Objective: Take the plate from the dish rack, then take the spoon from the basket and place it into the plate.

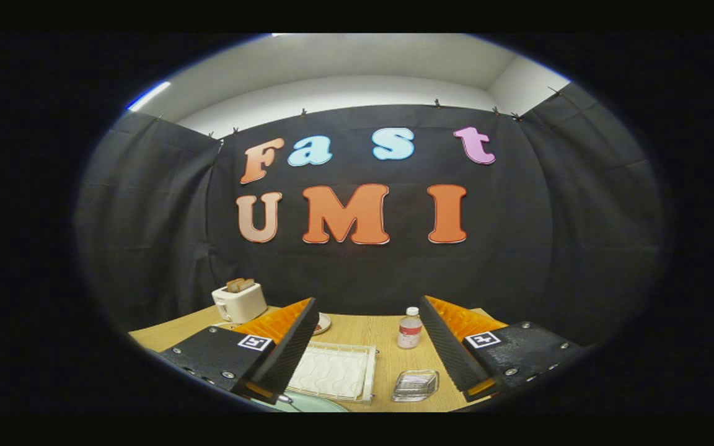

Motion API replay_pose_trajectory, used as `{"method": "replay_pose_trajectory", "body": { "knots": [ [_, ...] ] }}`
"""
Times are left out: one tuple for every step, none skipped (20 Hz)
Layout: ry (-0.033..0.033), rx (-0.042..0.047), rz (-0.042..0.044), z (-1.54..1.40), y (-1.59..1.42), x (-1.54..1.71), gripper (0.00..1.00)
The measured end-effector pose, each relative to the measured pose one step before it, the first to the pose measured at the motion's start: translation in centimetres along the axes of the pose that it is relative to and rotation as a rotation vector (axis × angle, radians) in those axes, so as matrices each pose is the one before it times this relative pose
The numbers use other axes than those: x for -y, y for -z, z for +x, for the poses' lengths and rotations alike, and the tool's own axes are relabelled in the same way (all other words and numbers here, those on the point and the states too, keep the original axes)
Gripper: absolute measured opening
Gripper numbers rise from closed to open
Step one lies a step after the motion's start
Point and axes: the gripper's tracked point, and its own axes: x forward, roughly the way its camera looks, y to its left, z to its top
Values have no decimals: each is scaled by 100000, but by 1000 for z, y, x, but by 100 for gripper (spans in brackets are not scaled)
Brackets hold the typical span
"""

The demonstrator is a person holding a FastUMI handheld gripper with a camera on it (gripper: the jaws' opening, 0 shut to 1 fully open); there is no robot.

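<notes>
Standing at the far left of the wooden table (388, 347), a white toaster (240, 301) holds slices of bread in its slots, just beyond the left finger. Next comes a small plate (322, 323) peeking out beside that finger's tip — only its edge shows. The gripper (366, 353) is spread wide with nothing between its fingers (282, 350), which hang above the table. In the gap between them lies a white wire dish rack (334, 371), flat and pale, and just below it, close under the left finger, sits the curved rim of a pale green plate (313, 404) — mostly hidden. Further right stands a small bottle (409, 328) with a white cap, upright, near the right finger. Ahead of that finger's base rests a clear glass dish (415, 385).
</notes>
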Motion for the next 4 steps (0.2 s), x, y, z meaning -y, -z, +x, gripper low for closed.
{"method": "replay_pose_trajectory", "body": {
  "knots": [
    [287,-265,-156,-134,99,40,97],
    [-21,-403,161,-44,120,34,97],
    [-232,-580,198,-67,158,-174,97],
    [-112,-323,157,99,87,-20,97]
  ]
}}
